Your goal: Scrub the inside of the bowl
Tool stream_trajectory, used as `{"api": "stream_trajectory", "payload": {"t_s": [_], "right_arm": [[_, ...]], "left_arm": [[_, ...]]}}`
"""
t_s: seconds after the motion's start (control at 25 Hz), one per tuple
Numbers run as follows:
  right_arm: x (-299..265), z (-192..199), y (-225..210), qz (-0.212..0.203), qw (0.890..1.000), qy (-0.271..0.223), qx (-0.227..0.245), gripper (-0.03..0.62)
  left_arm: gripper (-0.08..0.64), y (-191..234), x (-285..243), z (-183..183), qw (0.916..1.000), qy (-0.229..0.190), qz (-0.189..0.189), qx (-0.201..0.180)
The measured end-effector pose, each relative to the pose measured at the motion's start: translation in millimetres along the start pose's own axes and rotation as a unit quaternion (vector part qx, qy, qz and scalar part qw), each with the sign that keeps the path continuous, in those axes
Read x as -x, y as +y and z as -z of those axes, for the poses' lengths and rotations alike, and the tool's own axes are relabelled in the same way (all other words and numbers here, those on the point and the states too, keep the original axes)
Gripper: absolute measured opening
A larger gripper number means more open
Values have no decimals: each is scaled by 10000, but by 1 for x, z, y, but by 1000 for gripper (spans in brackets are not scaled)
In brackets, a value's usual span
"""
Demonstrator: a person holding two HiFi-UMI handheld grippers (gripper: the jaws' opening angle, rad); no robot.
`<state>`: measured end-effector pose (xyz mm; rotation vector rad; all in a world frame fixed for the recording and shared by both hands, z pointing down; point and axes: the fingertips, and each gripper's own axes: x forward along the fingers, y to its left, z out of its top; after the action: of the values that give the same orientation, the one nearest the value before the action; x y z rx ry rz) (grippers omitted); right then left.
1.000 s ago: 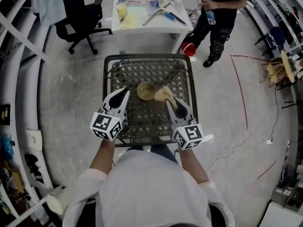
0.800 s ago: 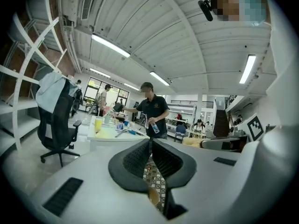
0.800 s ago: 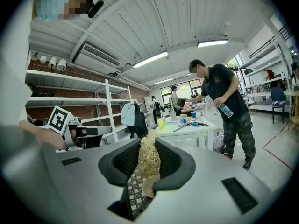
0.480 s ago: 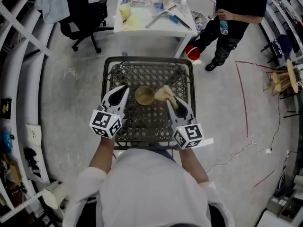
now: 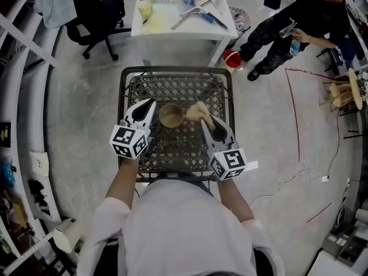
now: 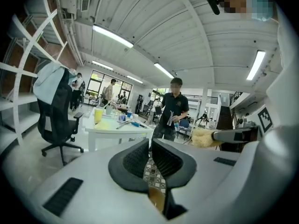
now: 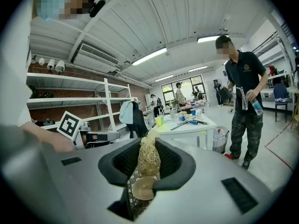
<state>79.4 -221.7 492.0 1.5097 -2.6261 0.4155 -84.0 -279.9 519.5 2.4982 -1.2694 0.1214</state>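
Mesh table [image 5: 172, 89], bowl [image 5: 171, 115] clear of edges; right hand-held gripper [image 5: 203, 121] on scrubber [image 5: 196, 111], left hand-held gripper [image 5: 151, 103] closed.

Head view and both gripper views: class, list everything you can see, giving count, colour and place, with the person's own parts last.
bowl: one, tan, on the mesh table, between the grippers.
scrubber: one, straw-coloured, in the right gripper's jaws, beside the bowl.
mesh table: one, dark metal, in front of the person.
white table: one, white, beyond the mesh table.
office chair: one, black, left of the white table.
cloth: one, pale blue, draped on the office chair.
red container: one, on the floor by the white table.
bystander: one, dark clothes, upper right.
left gripper: one, white and black, jaws nearly together, nothing between them.
right gripper: one, white and black, shut on the scrubber.
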Motion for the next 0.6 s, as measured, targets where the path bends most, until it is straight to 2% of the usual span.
{"api": "stream_trajectory", "payload": {"t_s": [0.2,0.6], "right_arm": [[-9,3,-5,-35,10000,74,-45,100],[-19,14,-5,-119,9996,269,-46,100]], "left_arm": [[46,12,-22,27,9995,291,-47,55],[48,31,-51,94,9916,1064,-147,721]]}}
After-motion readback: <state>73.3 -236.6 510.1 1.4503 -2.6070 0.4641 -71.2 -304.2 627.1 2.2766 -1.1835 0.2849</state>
